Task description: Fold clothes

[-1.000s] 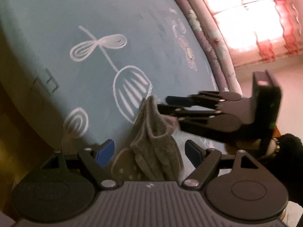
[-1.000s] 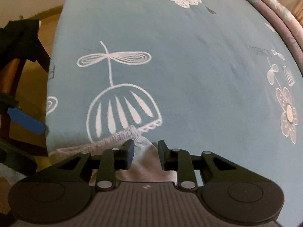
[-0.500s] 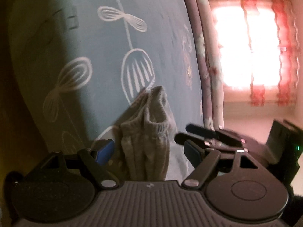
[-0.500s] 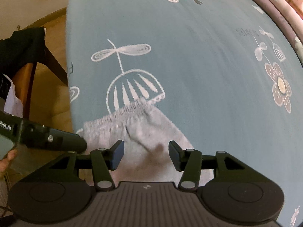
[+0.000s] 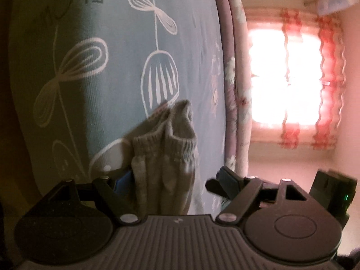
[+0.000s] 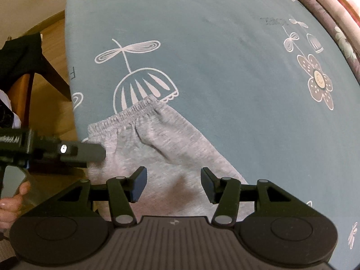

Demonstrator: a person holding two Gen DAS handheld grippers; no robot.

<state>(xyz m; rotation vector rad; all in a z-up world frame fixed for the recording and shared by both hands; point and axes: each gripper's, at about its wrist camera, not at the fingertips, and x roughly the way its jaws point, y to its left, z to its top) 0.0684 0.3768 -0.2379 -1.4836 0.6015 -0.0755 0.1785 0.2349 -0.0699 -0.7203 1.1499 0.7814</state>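
Bed (image 6: 225, 45), blue sheet with white flower and dragonfly drawings, fills both views; a floral quilt (image 5: 234, 90) runs rolled along its far side, with a curtained window (image 5: 290, 78) beyond. A chair (image 6: 33, 72) draped in dark cloth stands on the floor by the bed's edge.

Grey sweatpants (image 6: 157, 153) lie at the near edge of the bed, elastic waistband toward the printed flower bell. Long axis runs from the waistband back toward the right gripper's camera, slanting right; the leg end is hidden below the frame. Cloth is mostly flat, with one diagonal crease below the waistband. The left wrist view shows it edge-on, with ribbed folds bunched.

Right gripper (image 6: 173, 185) hovers above the pants, pointing steeply down. Fingers spread, nothing pinched, grey cloth showing in the gap.

Left gripper (image 6: 96, 154) comes in low from the side at the waistband corner. Fingers spread wide, bunched cloth between them; it lies against one pad but is not pinched.

Judgement: between grips, early in the fold. The next move calls for the left fingers to close on the waistband edge and the right to retake cloth lower down, then carry one half over the other along the long axis.
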